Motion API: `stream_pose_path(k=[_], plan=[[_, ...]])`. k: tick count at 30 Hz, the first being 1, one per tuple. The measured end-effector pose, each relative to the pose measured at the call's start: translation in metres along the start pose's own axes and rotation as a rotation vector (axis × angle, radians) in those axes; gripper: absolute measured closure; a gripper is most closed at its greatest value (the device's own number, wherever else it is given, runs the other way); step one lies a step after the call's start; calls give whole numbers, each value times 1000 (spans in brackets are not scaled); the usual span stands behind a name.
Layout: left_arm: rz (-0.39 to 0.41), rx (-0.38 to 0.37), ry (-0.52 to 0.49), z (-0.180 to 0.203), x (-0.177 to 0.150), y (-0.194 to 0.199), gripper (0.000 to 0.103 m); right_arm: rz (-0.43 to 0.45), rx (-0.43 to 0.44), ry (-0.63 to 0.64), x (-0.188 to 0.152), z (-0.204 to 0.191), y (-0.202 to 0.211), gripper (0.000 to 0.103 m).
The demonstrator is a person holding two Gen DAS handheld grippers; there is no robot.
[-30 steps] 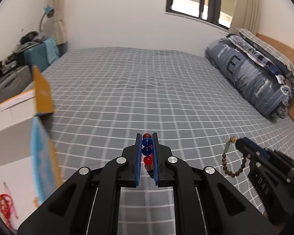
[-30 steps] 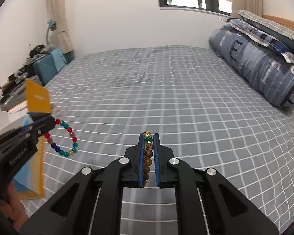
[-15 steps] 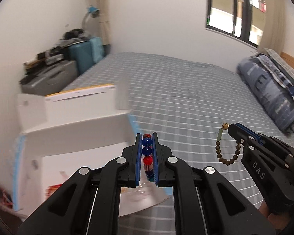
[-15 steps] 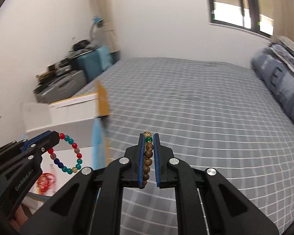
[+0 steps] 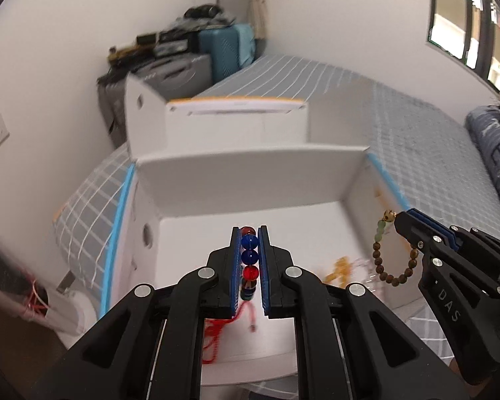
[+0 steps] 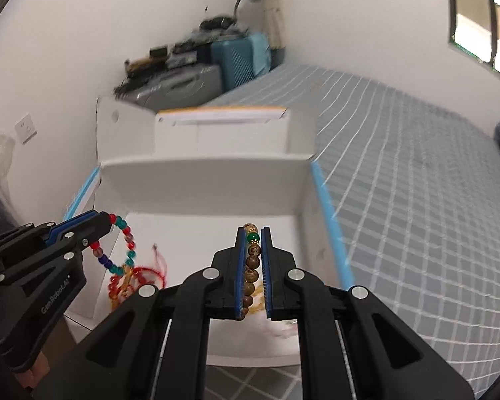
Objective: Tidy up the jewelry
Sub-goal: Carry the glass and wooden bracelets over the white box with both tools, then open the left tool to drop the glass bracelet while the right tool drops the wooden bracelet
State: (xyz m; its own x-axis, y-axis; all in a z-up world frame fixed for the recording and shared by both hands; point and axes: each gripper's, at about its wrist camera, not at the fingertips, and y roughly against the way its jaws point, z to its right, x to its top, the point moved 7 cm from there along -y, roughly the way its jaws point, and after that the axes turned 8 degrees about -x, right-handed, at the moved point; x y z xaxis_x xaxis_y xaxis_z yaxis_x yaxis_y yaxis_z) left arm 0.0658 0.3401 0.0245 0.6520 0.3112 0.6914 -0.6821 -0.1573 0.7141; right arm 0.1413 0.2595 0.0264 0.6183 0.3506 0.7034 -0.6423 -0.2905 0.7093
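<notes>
My left gripper point(image 5: 249, 230) is shut on a bracelet of red, blue and teal beads point(image 5: 250, 256), held over the open white box point(image 5: 250, 173); it also shows in the right wrist view point(image 6: 120, 250). My right gripper point(image 6: 252, 230) is shut on a brown wooden bead bracelet with a green bead point(image 6: 252, 260), also above the box point(image 6: 200, 183); the bracelet hangs from it in the left wrist view point(image 5: 393, 260). Red cord jewelry point(image 6: 140, 276) and a gold chain point(image 5: 336, 266) lie inside the box.
The box sits on the left edge of a bed with a grey checked sheet point(image 6: 416, 166). Its lid flap point(image 5: 236, 120) stands open at the back. Suitcases and clutter point(image 5: 183, 56) stand by the wall. A rolled blue duvet point(image 5: 493, 153) lies at the right.
Both grippers swung left from over the bed to above the open box, each still holding its bracelet. The box interior with jewelry has come into view.
</notes>
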Motion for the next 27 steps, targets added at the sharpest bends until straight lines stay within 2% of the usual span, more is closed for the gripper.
stream_pose_path(k=[8, 17, 23, 25, 27], plan=[[-76, -3, 36, -22, -18, -27, 94, -94, -39, 38, -11, -12, -36, 95], [-134, 8, 66, -36, -29, -50, 94, -151, -77, 52, -20, -4, -66, 95], [-152, 10, 78, -39, -31, -59, 94, -172, -84, 38, -23, 0, -72, 94], [-157, 2, 85, -39, -31, -60, 93, -172, -86, 35, -21, -1, -73, 90], [-153, 1, 92, -39, -28, -57, 91, -153, -86, 33, -19, 0, -68, 71]])
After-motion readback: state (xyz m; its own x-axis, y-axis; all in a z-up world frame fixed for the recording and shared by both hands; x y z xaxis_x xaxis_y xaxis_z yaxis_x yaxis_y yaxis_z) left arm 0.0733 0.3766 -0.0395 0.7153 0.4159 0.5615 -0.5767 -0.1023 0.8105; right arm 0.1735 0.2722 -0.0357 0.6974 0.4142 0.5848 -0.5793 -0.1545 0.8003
